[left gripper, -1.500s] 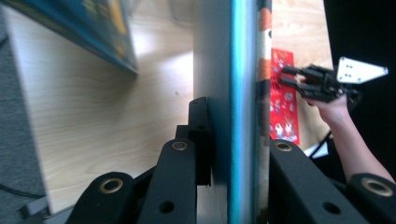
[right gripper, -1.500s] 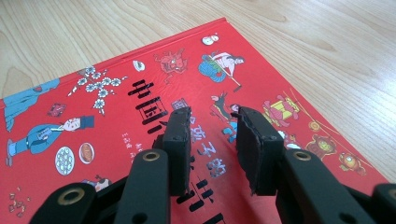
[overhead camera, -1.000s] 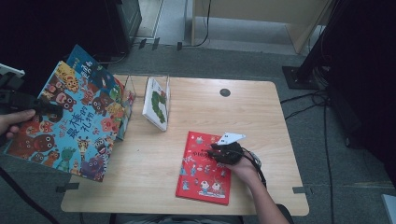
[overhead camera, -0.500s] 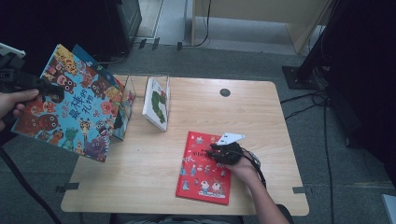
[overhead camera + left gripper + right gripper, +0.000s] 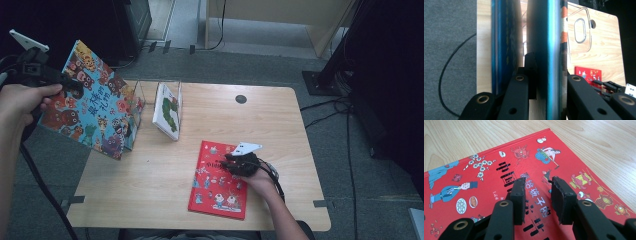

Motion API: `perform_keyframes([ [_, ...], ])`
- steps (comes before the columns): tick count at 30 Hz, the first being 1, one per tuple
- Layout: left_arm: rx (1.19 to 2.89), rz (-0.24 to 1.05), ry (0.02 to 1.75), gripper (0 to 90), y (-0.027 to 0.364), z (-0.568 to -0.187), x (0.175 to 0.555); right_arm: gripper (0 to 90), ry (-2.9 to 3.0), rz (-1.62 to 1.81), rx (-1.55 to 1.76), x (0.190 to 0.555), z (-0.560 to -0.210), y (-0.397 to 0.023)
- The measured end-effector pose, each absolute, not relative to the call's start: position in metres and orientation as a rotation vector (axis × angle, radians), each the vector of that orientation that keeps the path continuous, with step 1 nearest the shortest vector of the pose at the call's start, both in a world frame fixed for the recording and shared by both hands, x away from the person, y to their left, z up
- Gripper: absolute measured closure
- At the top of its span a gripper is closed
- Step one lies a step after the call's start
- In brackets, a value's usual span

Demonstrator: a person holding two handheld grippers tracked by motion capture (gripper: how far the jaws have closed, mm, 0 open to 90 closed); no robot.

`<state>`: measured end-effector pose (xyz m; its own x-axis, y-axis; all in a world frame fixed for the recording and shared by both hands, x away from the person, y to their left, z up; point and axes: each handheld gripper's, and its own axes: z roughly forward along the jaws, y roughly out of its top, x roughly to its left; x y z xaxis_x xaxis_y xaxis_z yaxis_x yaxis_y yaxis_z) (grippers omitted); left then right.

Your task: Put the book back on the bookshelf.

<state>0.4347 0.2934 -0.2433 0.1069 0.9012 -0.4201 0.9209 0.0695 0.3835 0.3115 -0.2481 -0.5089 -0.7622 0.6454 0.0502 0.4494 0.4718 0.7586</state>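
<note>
your left gripper (image 5: 70, 86) is clamped on the blue picture book (image 5: 95, 102), which you hold tilted in the air off the table's (image 5: 150, 200) left edge, at about ten o'clock from the table's middle. in the left gripper view the book's teal edge (image 5: 550, 60) runs upright between the two black jaws, with both of them pressed against its covers, and a second blue edge shows just to the left of it. just beside the book's lower right corner, toward two o'clock from it, stands a clear acrylic book stand (image 5: 145, 92) on the table, and a white book with a green picture (image 5: 169, 110) leans upright in it. your right gripper (image 5: 239, 161) rests low over the red picture book (image 5: 215, 187), which lies flat on the table at about five o'clock from its middle, near the front edge. in the right gripper view the jaws stand apart with a gap between them, their tips just above the red cover (image 5: 486, 170) near the black printed characters, and nothing sits between the pads. the two books are well apart.
</note>
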Motion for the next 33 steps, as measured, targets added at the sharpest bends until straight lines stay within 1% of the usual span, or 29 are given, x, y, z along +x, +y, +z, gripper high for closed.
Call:
perform_keyframes([
  [5,1.797,-0.036,1.782,80.1,0.287,-0.256,0.447,64.8,2.476,1.171,0.927,0.312,-0.509,-0.246],
  [10,1.838,-0.004,1.787,79.8,0.276,-0.262,0.456,64.7,2.475,1.173,0.933,0.31,-0.51,-0.246],
  [14,1.853,-0.011,1.789,79.3,0.27,-0.269,0.462,64.2,2.472,1.165,0.931,0.306,-0.509,-0.248],
  [19,1.848,-0.02,1.799,79.0,0.27,-0.274,0.466,63.6,2.473,1.152,0.944,0.301,-0.508,-0.252],
  [22,1.887,0.019,1.806,79.1,0.267,-0.274,0.466,63.6,2.461,1.161,0.941,0.3,-0.51,-0.255],
  [23,1.902,0.009,1.795,78.3,0.267,-0.274,0.465,63.5,2.458,1.159,0.952,0.299,-0.509,-0.255],
  [28,1.869,-0.018,1.781,73.8,0.269,-0.269,0.462,62.7,2.454,1.159,0.949,0.298,-0.51,-0.256],
  [33,1.89,-0.002,1.743,66.7,0.269,-0.26,0.457,62.7,2.452,1.168,0.975,0.299,-0.509,-0.259],
])
